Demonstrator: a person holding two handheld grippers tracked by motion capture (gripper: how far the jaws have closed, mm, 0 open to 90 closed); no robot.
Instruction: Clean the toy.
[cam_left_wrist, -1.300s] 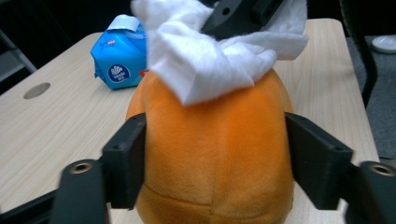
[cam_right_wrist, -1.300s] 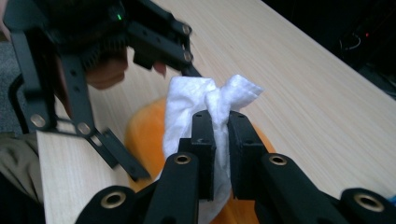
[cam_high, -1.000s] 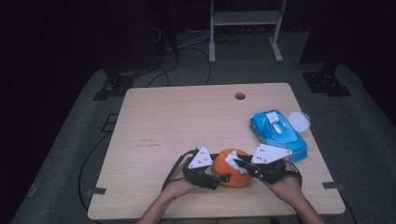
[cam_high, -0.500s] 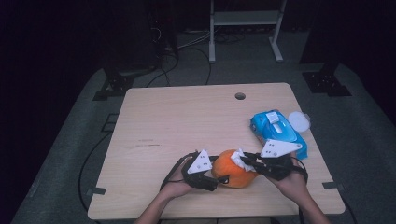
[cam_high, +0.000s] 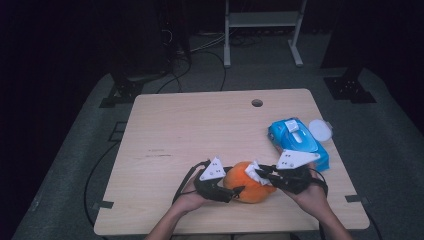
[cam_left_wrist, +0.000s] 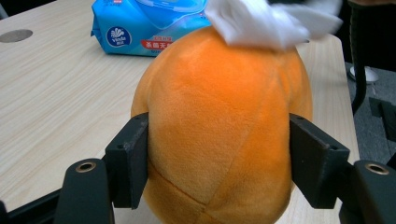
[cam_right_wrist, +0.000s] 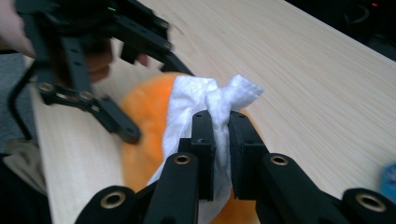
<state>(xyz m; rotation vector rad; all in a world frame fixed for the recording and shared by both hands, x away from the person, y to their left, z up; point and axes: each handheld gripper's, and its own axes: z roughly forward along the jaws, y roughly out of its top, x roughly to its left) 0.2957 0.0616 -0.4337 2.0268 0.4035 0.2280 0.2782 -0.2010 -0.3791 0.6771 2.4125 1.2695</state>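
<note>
Black two-jaw left gripper (cam_high: 235, 190) and right gripper (cam_high: 261, 173): grey triangular top plates, brass-ringed pivot holes, black cables.

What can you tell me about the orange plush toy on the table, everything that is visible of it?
The orange plush toy is a rounded, egg-like ball of soft, short-pile fabric with stitched seams. It rests on the wooden table, near its front edge. The left tool clamps it on both sides, its jaws having just closed further. A white wipe, pinched in the right tool, lies against its top. A blue wipes pack lies behind it, apart.
</note>
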